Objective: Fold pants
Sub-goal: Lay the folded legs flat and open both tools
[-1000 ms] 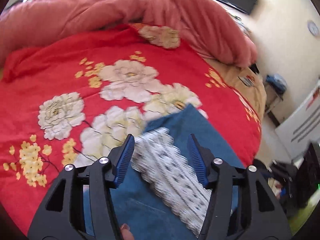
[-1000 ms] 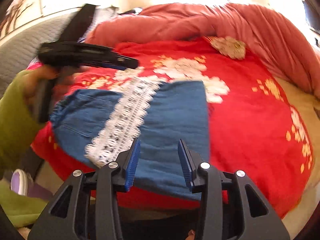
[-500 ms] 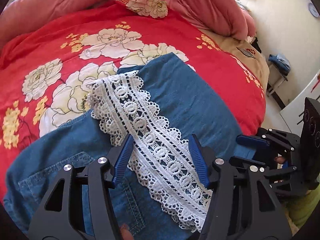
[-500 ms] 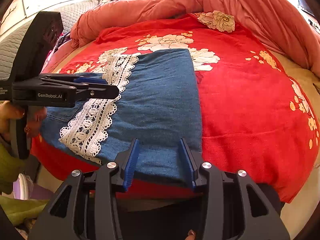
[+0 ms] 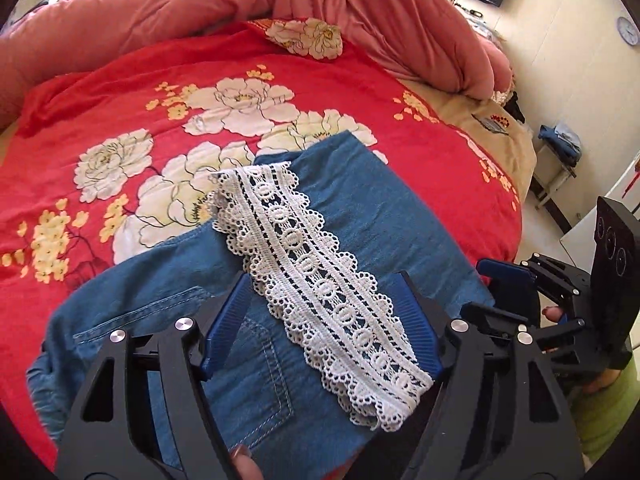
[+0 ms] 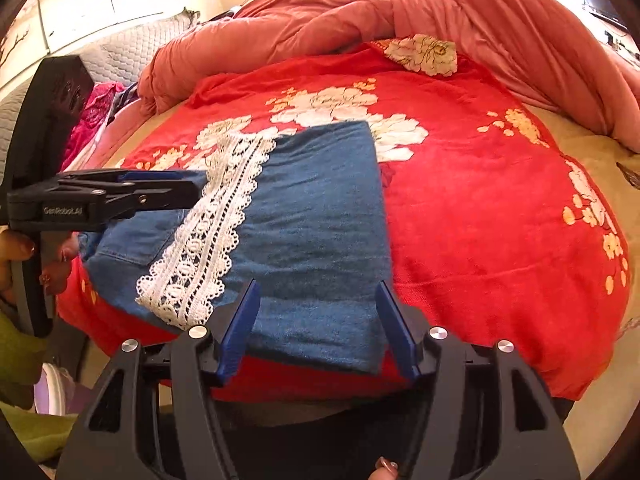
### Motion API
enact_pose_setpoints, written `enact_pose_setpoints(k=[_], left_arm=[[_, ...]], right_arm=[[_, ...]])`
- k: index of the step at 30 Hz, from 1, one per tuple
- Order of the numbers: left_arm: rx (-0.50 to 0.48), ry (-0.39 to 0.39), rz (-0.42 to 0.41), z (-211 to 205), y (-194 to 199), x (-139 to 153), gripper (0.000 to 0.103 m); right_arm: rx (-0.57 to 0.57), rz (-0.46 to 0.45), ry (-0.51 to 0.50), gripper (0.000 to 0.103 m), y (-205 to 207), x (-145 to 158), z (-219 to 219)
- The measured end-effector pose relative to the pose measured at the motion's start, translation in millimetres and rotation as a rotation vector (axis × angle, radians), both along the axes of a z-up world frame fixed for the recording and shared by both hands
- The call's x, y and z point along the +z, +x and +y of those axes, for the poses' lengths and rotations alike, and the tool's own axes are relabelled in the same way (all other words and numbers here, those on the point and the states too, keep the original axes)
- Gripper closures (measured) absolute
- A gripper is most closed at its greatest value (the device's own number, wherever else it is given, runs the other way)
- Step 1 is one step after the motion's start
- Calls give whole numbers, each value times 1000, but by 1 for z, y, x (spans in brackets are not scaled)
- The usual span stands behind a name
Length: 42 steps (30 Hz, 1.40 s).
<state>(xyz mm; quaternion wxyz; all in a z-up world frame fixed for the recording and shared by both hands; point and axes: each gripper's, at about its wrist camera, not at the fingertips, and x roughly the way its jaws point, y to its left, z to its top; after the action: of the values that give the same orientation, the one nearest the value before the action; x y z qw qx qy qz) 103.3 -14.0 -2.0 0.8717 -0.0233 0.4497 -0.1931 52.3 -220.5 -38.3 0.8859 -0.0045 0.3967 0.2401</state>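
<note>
Folded blue denim pants [image 5: 372, 216] lie on the near side of the bed, a white lace strip [image 5: 316, 276] running along the top. My left gripper [image 5: 322, 280] hovers over the lace and the back pocket. Its jaws are opening; the lace shows between them, but the pads do not press it. In the right wrist view the same pants [image 6: 320, 216] lie ahead. My right gripper [image 6: 317, 284] straddles their near folded edge, its jaws opening too, with denim between them, untouched by the pads. The left gripper [image 6: 160, 194] shows there side-on over the lace [image 6: 208, 236].
A red blanket with white flowers [image 5: 120, 128] covers the bed, and a pink quilt [image 5: 240, 4] is bunched along the far side. The bed's near edge [image 6: 280, 392] drops off just below the pants. A stool with blue cloth [image 5: 560, 140] stands to the right.
Both grippers' jaws have spread wider. The left gripper has come down and nearer over the pants, so the lace and pocket now fill its view. The right gripper has stayed about where it was.
</note>
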Motion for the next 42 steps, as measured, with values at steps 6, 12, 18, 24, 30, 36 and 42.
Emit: enact_pose_setpoints(k=[6,12,18,24,30,36,42], left_arm=[[8,6,-22,7,-10,9,30],[27,11,-27,17,-18,16,23],[58,-7,-46,34,-26,26,14],[115,-3,-76,62,-38,36,9],[197,6,-98,99,-50,41,9],[283,15,-78,137,-65,34,9],[349,28,-48,169,-81,22,9]], right_arm=[[-32,-40,1,28,-4,12,-1],[-48,-58,-20,17,-5,18,3],[-70,-95,-56,9,-7,28,8],[-65,-114,-71,8,-8,34,16],[-51,-119,-78,7,-9,39,26],[-17,-135,-69,7,-5,51,42],[53,-135,-58,7,5,60,69]])
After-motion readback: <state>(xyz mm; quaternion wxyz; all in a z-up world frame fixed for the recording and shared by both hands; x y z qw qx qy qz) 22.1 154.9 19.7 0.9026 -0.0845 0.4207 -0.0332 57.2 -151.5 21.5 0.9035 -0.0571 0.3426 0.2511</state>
